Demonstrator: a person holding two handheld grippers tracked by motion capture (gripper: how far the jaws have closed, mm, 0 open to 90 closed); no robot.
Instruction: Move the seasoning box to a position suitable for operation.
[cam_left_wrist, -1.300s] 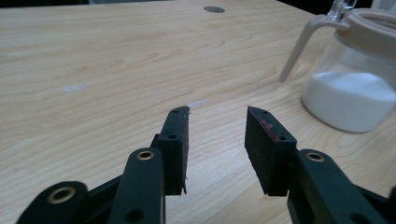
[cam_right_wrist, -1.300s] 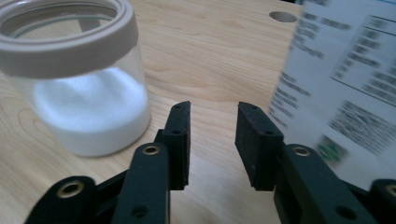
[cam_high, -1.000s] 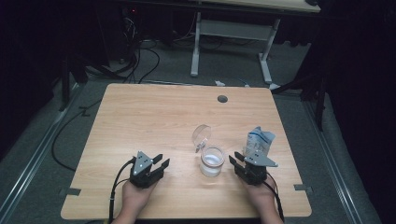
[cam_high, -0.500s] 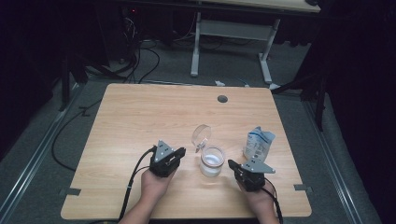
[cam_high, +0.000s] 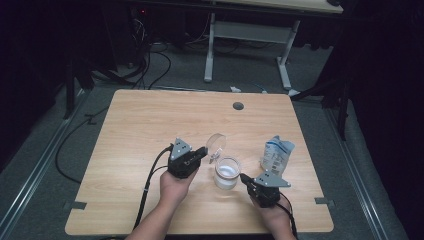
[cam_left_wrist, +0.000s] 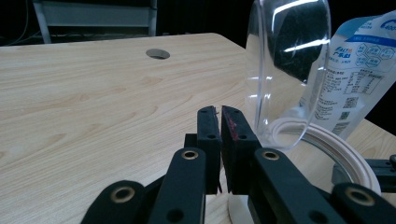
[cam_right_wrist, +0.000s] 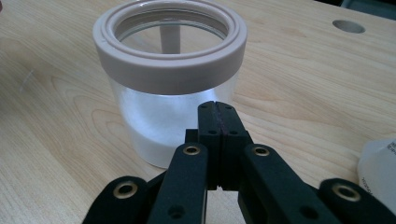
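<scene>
Both my left tool (cam_high: 200, 154) and right tool (cam_high: 243, 177) are closed, empty, flanking the open jar (cam_high: 226, 173) of white powder mid-table; a careless nudge could topple it, spilling powder

White pouch (cam_left_wrist: 355, 74), blue print and QR code, wording too small to read

Overhead light falls on the worktop (cam_high: 150, 130), which is evenly bright; the surrounding floor (cam_high: 45, 150) sinks into near darkness. Soft, short shadows. White glare streaks the clear lid (cam_left_wrist: 285, 56). In both gripper views, the nearest black jaw links are slightly blurred and the far background is dim.
</scene>
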